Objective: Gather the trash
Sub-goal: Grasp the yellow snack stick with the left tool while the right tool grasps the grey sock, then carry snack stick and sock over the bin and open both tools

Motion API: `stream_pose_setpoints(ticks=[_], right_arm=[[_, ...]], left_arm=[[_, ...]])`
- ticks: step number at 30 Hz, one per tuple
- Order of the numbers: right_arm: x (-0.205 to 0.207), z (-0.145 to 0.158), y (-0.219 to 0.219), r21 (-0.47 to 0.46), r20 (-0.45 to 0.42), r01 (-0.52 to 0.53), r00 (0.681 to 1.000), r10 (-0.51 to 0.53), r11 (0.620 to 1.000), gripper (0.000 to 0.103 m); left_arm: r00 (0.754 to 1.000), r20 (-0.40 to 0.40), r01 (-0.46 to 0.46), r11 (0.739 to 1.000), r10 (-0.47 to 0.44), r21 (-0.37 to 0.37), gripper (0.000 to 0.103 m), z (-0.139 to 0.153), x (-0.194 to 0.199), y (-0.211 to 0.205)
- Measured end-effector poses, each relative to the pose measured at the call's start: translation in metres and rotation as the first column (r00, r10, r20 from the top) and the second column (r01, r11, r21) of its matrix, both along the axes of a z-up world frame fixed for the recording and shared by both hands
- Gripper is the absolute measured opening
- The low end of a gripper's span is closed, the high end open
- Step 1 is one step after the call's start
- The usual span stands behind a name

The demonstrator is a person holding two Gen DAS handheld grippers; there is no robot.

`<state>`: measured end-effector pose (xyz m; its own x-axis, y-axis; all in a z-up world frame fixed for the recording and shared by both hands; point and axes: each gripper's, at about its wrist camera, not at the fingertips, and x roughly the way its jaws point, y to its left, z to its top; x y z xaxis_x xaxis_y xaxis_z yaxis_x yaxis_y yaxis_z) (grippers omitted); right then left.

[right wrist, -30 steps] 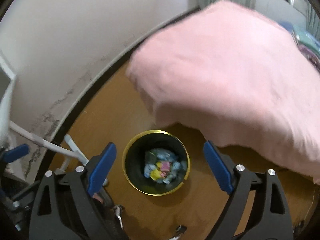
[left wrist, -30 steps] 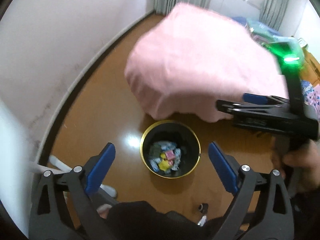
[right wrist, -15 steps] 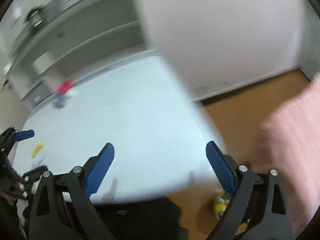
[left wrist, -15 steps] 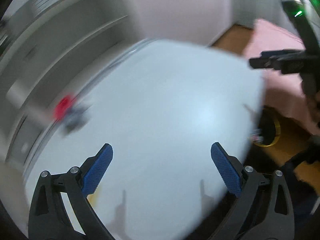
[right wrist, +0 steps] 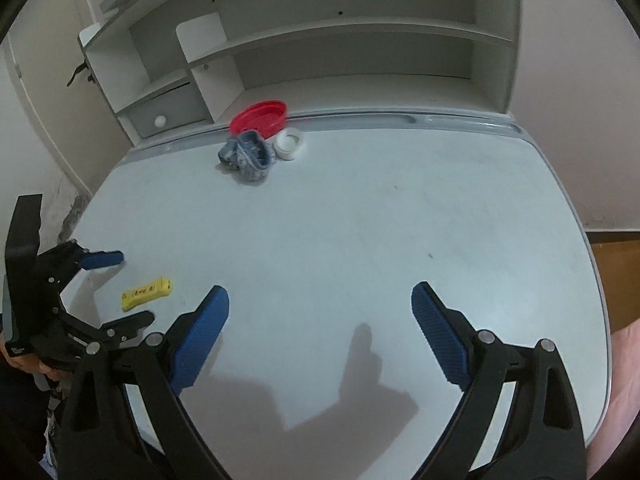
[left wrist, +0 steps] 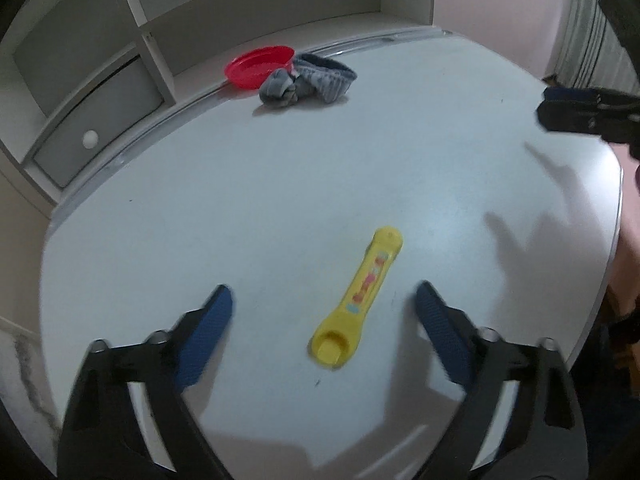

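A yellow wrapper-like tube (left wrist: 360, 296) lies on the white desk (left wrist: 280, 184), between my left gripper's spread blue fingers. My left gripper (left wrist: 324, 312) is open just above it; it also shows in the right wrist view (right wrist: 124, 286) with the yellow piece (right wrist: 146, 293) between its fingers. My right gripper (right wrist: 320, 312) is open and empty over the desk's front middle; it shows at the right edge of the left wrist view (left wrist: 560, 114).
A red plate (right wrist: 260, 117), a crumpled blue-grey cloth (right wrist: 248, 155) and a white tape roll (right wrist: 290, 143) lie at the back of the desk. A white shelf unit (right wrist: 320, 52) with a drawer stands behind. The wooden floor (right wrist: 616, 272) is to the right.
Both grippers have swung from the bin on the floor up to the desk. My left gripper now hovers over the yellow piece. Both stay open.
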<state>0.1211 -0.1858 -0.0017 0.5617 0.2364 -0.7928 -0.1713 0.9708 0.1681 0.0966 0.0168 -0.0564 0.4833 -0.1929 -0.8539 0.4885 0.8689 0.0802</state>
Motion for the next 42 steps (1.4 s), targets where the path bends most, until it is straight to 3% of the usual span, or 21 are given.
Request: stream_pose_setpoints(ticks=[1,3,4,5,6,9,18,21,22,23,24,25,30,36,39,42], right_arm=[[0.006,-0.002,0.006,-0.004,-0.006,-0.005,1.000,0.005,1.000,0.089],[0.018,-0.005,0.011,-0.004,-0.023,-0.017,1.000,0.016,1.000,0.089],[0.026,-0.008,0.014,-0.001,-0.034,-0.025,0.999,0.025,1.000,0.089],[0.033,-0.010,0.019,0.000,-0.042,-0.032,0.999,0.032,1.000,0.089],[0.038,-0.013,0.022,0.001,-0.049,-0.039,0.998,0.039,0.999,0.089],[0.065,-0.019,0.040,-0.005,-0.069,-0.070,0.995,0.070,0.998,0.089],[0.151,-0.035,0.108,-0.048,-0.105,-0.144,0.985,0.139,0.988,0.088],[0.162,-0.038,0.122,-0.072,-0.099,-0.128,0.988,0.121,0.989,0.064],[0.161,-0.037,0.123,-0.075,-0.096,-0.128,0.988,0.120,0.989,0.036],[0.160,-0.036,0.122,-0.071,-0.094,-0.124,0.989,0.117,0.990,0.022],[0.157,-0.034,0.121,-0.059,-0.092,-0.120,0.989,0.115,0.991,0.019],[0.151,-0.031,0.117,-0.044,-0.089,-0.119,0.989,0.114,0.992,0.015],[0.107,-0.006,0.080,-0.032,-0.023,-0.078,0.997,0.077,0.996,0.015],[0.026,0.015,-0.010,-0.019,0.034,0.071,0.997,-0.071,0.997,0.015],[-0.024,0.017,-0.068,-0.028,0.053,0.186,0.981,-0.185,0.982,0.015],[-0.076,0.008,-0.128,-0.039,0.056,0.327,0.944,-0.325,0.944,0.015]], left_arm=[[1.000,-0.011,-0.005,1.000,0.005,-0.019,0.069,0.001,0.003,0.000],[1.000,-0.021,-0.010,0.999,0.009,-0.046,0.046,0.002,0.012,0.001],[1.000,-0.009,-0.011,0.999,0.011,-0.039,0.038,0.002,0.011,0.001],[1.000,0.003,-0.010,1.000,0.010,-0.030,0.020,0.003,0.011,0.000],[1.000,0.011,-0.015,1.000,0.015,-0.018,0.012,0.003,0.011,0.000],[0.998,0.039,-0.046,0.999,0.046,0.004,0.012,0.004,0.016,0.005],[0.986,0.019,-0.164,0.984,0.166,-0.067,0.012,0.010,0.038,0.028],[0.982,0.016,-0.188,0.979,0.190,-0.083,0.012,0.014,0.041,0.032],[0.981,0.015,-0.192,0.977,0.194,-0.087,0.012,0.015,0.041,0.033],[0.980,0.016,-0.195,0.976,0.197,-0.092,0.012,0.017,0.041,0.033],[0.980,0.019,-0.197,0.976,0.199,-0.095,0.012,0.020,0.041,0.033],[0.979,0.022,-0.198,0.975,0.201,-0.097,0.012,0.022,0.040,0.032],[0.983,0.012,-0.181,0.974,0.184,-0.134,0.012,0.030,0.037,0.015],[0.996,0.015,-0.079,0.978,0.084,-0.191,0.012,0.043,0.023,-0.045],[1.000,0.017,0.003,0.975,0.001,-0.222,0.012,0.048,0.013,-0.087],[0.995,0.029,0.096,0.965,-0.091,-0.245,0.012,0.054,0.001,-0.138]])
